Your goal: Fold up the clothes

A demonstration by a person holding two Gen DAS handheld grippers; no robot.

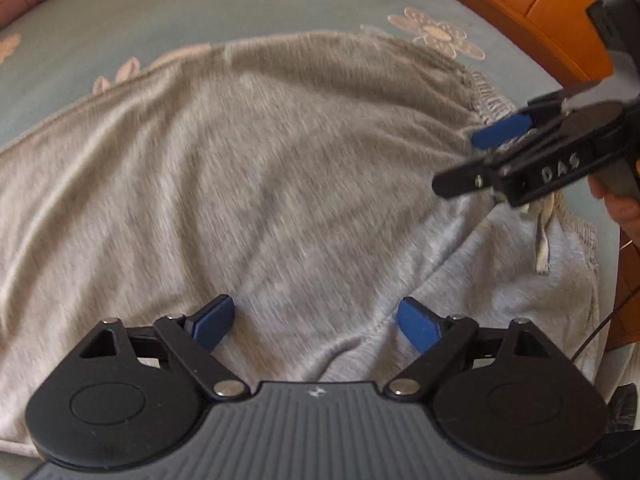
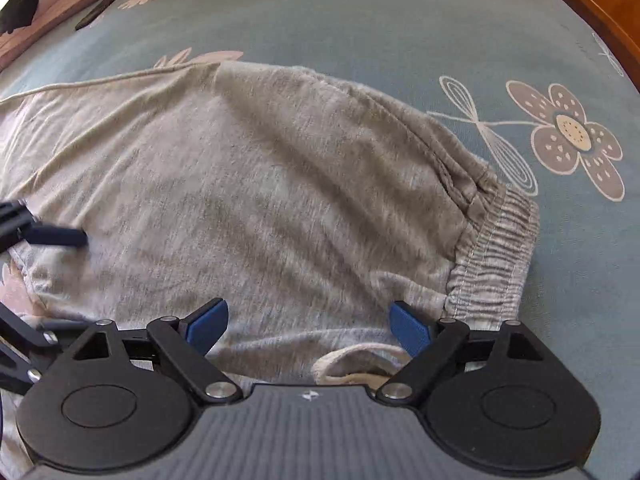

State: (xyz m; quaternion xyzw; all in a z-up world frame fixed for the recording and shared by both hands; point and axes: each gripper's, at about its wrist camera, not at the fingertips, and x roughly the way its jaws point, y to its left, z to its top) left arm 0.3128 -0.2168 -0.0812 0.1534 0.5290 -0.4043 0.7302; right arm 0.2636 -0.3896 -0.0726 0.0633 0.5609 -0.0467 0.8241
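2 claws hang over 1 pair of grey shorts [image 2: 280, 184] spread on a bed with a blue-grey flowered sheet [image 2: 400, 20]. Left claw [image 1: 314, 324]: jaws spread wide, blue pads [image 1: 212, 322] apart above the cloth near the crotch seam, nothing between them; whether the pads touch the fabric cannot be told. Right claw [image 2: 308, 326]: jaws likewise wide, poised above the waist end, with the elastic waistband [image 2: 492, 256] just to its right and a loop of pale drawstring [image 2: 348, 354] partly hidden under its body. In the left wrist view the right claw [image 1: 484, 160] enters from the right edge, blurred, and covers part of the waistband; a hand [image 1: 620, 204] on its handle is cut off by the frame. In the right wrist view only a dark fingertip and linkage of the left claw [image 2: 52, 236] show at the left edge. Shorts: 1 leg lies over the other, the hem ends cut off at the left of both views. Orange wooden bed frame [image 1: 520, 4] runs along the far right. Cloth texture in the left wrist view is smeared and hard to read.
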